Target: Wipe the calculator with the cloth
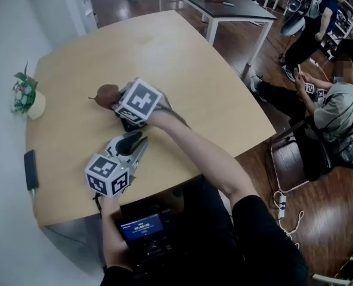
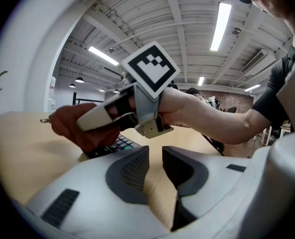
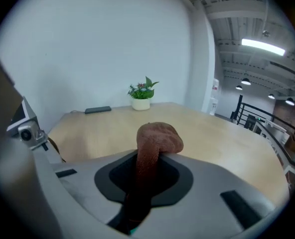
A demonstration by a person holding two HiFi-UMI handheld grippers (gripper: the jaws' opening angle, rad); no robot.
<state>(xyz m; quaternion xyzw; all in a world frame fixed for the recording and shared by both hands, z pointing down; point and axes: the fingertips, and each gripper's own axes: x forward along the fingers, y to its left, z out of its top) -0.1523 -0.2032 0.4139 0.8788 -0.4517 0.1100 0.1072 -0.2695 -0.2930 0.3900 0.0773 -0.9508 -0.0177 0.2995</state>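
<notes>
My right gripper (image 1: 120, 103) is shut on a brown cloth (image 1: 107, 94), whose bunched end sticks out past the jaws (image 3: 157, 138). Below it, near the middle of the round wooden table (image 1: 212, 82), lies the dark calculator (image 1: 127, 123). The left gripper view shows its keys (image 2: 110, 146) under the cloth (image 2: 70, 126), but I cannot tell whether cloth and keys touch. My left gripper (image 1: 135, 139) rests just in front of the calculator. Its jaws stand a little apart with only bare tabletop showing between them (image 2: 155, 166), and it holds nothing.
A small potted plant (image 1: 24, 97) stands at the table's left edge, with a dark phone (image 1: 30, 169) nearer me along that edge. A seated person (image 1: 337, 106) and a chair are at the right. A dark table (image 1: 224, 5) stands behind.
</notes>
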